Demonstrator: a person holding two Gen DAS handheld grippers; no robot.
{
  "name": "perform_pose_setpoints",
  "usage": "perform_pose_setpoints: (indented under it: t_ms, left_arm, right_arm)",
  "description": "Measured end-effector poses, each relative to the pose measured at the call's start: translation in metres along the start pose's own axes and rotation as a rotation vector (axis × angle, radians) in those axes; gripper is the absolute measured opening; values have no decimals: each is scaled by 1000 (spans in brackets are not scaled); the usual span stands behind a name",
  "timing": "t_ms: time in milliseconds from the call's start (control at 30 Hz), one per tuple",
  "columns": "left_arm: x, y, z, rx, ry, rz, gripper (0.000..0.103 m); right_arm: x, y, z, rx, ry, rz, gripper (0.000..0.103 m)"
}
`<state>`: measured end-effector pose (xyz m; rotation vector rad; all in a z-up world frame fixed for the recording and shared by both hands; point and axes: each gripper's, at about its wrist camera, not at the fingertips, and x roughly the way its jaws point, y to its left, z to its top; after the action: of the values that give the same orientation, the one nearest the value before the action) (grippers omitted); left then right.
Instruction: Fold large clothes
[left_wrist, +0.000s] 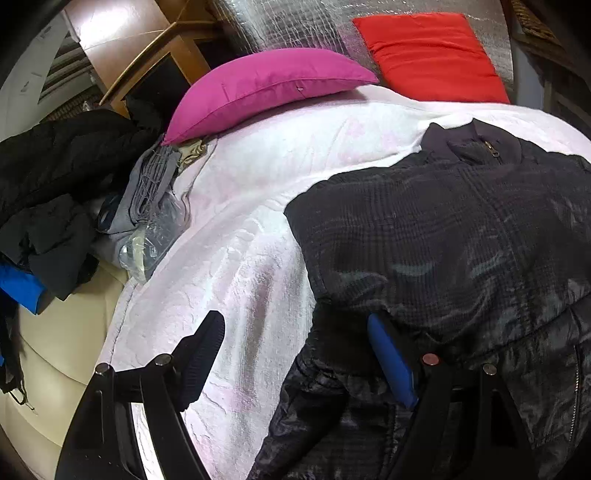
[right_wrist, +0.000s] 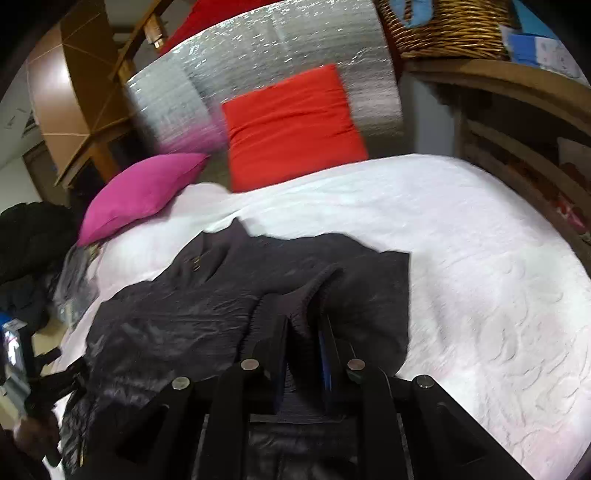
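Note:
A large dark padded jacket (left_wrist: 443, 240) with a zipped collar lies spread on the white bedspread (left_wrist: 240, 258). My left gripper (left_wrist: 295, 350) is open above the jacket's left edge; its blue-padded finger rests at the fabric, the black one over the bedspread. In the right wrist view the jacket (right_wrist: 184, 314) lies across the bedspread (right_wrist: 480, 258). My right gripper (right_wrist: 303, 332) is shut on the jacket's ribbed cuff (right_wrist: 295, 302) and holds that sleeve over the jacket's body.
A magenta pillow (left_wrist: 258, 85) and a red cushion (left_wrist: 432, 55) lie at the head of the bed. Dark clothes (left_wrist: 55, 184) and folded grey items (left_wrist: 147, 192) pile at the left edge. A wicker basket (right_wrist: 443, 26) sits on a wooden shelf at right.

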<state>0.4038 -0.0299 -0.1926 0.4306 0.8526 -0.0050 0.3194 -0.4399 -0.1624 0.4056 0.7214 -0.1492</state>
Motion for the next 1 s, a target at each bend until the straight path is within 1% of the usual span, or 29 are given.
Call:
perform_pose_setpoints:
  t_ms: [33, 100, 133, 167, 200, 233, 300, 367, 467, 533, 700, 800, 867, 1000]
  left_arm:
    - [3, -4, -1, 20, 20, 0, 80]
    - [7, -12, -6, 51, 46, 3, 80]
    - [9, -15, -8, 67, 56, 6, 80]
    - [8, -18, -9, 75, 59, 12, 80]
    - [7, -18, -10, 76, 60, 17, 80]
    - [3, -17, -9, 70, 60, 17, 80]
    - [-11, -13, -9, 42, 39, -8, 80]
    - [-27, -9, -11, 21, 7, -24, 80]
    - [-57, -4, -17, -7, -58, -45, 80]
    - [-74, -2, -21, -19, -86, -58, 80]
    - [-122, 4, -39, -56, -166, -83, 81]
    - [-147, 8, -50, -71, -207, -94, 85]
    - [-160, 9, -56, -75, -224, -98, 87]
    - [-179, 14, -69, -73, -244, -100, 87]
  right_arm:
    - [5, -4, 0, -2, 7, -21, 16]
    - [23, -12, -5, 0, 62, -63, 16]
    - [36, -18, -9, 12, 115, -67, 16]
    - [47, -23, -14, 29, 171, -57, 19]
    - [49, -27, -16, 53, 189, -43, 19]
    - [45, -28, -14, 79, 183, -38, 20]
    - [33, -22, -6, 83, 197, -67, 20]
    - [16, -10, -2, 36, 165, -117, 20]
    - [-12, 15, -6, -74, 112, -189, 20]
    - [-28, 32, -8, -138, 83, -217, 20]
    - [-82, 62, -20, -255, -39, -300, 20]
    - [-110, 76, -26, -298, -116, -314, 20]
    - [-121, 82, -28, -313, -141, -311, 22]
    - [-144, 94, -45, -361, -173, -333, 22]
